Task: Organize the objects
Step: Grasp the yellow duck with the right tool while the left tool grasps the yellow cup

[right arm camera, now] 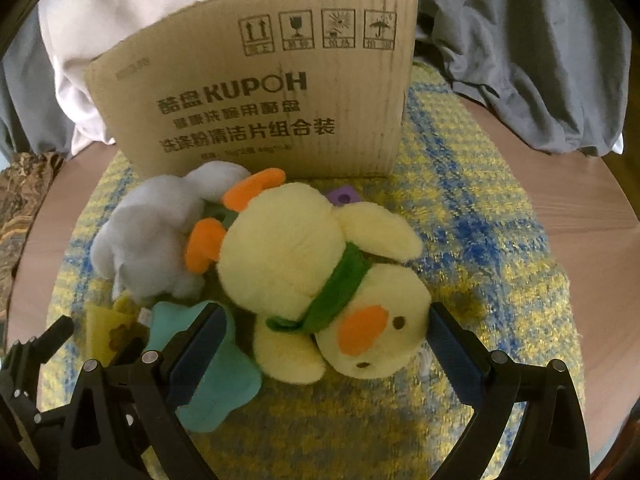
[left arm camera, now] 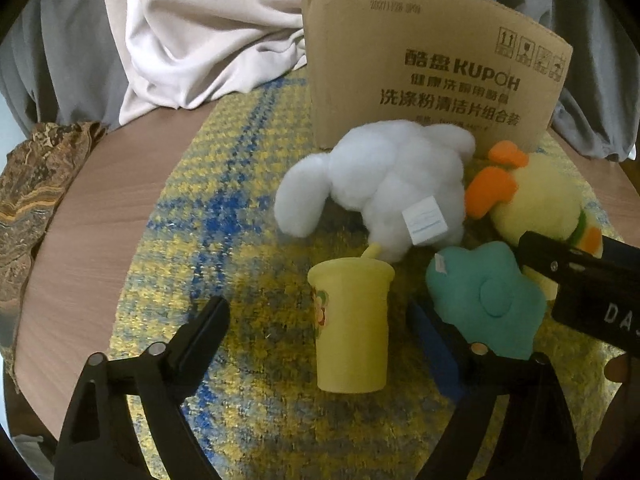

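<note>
Left hand-held gripper [left arm camera: 320, 332] is spread wide around the upright yellow cup [left arm camera: 352, 324], not pinching it. Right hand-held gripper [right arm camera: 326, 340] is released too, straddling the yellow duck plush's [right arm camera: 320, 272] head. White bunny plush [left arm camera: 380, 188] lies just left, teal plush [left arm camera: 486, 300] near; cardboard box [right arm camera: 272, 96] stands far on the yellow-blue mat [left arm camera: 224, 184] covering the desk [left arm camera: 96, 216].
</note>
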`<action>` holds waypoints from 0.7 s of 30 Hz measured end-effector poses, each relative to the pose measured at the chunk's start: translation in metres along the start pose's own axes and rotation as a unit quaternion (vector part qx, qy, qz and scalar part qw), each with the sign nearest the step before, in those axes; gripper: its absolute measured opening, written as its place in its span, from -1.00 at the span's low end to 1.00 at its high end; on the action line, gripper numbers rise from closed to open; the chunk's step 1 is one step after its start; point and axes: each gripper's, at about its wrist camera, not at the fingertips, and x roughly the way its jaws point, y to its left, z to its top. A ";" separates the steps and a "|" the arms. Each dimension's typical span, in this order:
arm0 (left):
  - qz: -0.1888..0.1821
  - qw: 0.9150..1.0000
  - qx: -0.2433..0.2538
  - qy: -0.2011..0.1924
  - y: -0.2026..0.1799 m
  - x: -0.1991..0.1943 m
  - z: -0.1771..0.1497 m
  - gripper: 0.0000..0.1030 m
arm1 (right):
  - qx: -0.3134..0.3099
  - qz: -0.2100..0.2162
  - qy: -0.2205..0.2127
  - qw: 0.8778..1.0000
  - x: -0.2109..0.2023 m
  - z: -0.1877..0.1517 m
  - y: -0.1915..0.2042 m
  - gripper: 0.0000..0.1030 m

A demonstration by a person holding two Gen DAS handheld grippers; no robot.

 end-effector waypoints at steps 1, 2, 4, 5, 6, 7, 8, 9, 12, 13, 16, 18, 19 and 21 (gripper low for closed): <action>-0.001 1.000 -0.001 0.000 0.000 0.001 0.000 0.76 | 0.001 -0.002 0.002 1.000 0.003 0.001 0.000 0.92; 0.000 1.000 -0.002 0.000 0.001 0.003 0.001 0.72 | 0.001 -0.003 0.005 1.000 0.006 0.003 -0.001 0.92; 0.000 1.000 0.000 0.003 0.001 0.007 0.001 0.44 | 0.004 -0.003 0.011 1.000 0.011 0.005 -0.001 0.92; -0.006 1.000 -0.001 0.008 0.001 0.011 0.001 0.39 | 0.007 0.000 0.019 1.000 0.016 0.006 -0.002 0.92; -0.010 1.000 -0.004 0.005 0.001 0.011 0.001 0.37 | 0.009 0.001 0.023 1.000 0.019 0.006 -0.003 0.92; -0.011 1.000 -0.004 0.004 0.001 0.011 0.002 0.34 | 0.012 0.004 0.027 1.000 0.022 0.006 -0.004 0.92; -0.013 1.000 -0.002 0.003 0.000 0.011 0.002 0.25 | 0.014 0.006 0.028 0.999 0.024 0.006 -0.004 0.92; -0.016 1.000 0.000 0.002 -0.001 0.011 0.003 0.16 | 0.015 0.007 0.025 1.000 0.024 0.005 -0.004 0.91; -0.023 1.000 0.004 0.002 -0.004 0.010 0.005 -0.20 | 0.015 0.012 0.020 1.000 0.023 0.003 -0.004 0.69; -0.024 1.000 0.005 0.002 -0.006 0.009 0.005 -0.26 | 0.014 0.011 0.018 1.000 0.022 0.002 -0.005 0.64; -0.022 1.000 0.007 0.000 -0.008 0.005 0.006 -0.29 | 0.015 0.013 0.013 1.000 0.019 0.000 -0.006 0.52; -0.021 1.000 0.006 -0.001 -0.008 0.003 0.006 -0.30 | 0.017 0.015 0.010 1.000 0.016 -0.002 -0.008 0.45; -0.020 1.000 0.006 -0.002 -0.008 0.002 0.006 -0.32 | 0.017 0.017 0.009 1.000 0.015 -0.003 -0.008 0.42; -0.017 1.000 0.005 -0.006 -0.007 -0.002 0.006 -0.33 | 0.018 0.018 0.004 1.000 0.011 -0.005 -0.009 0.37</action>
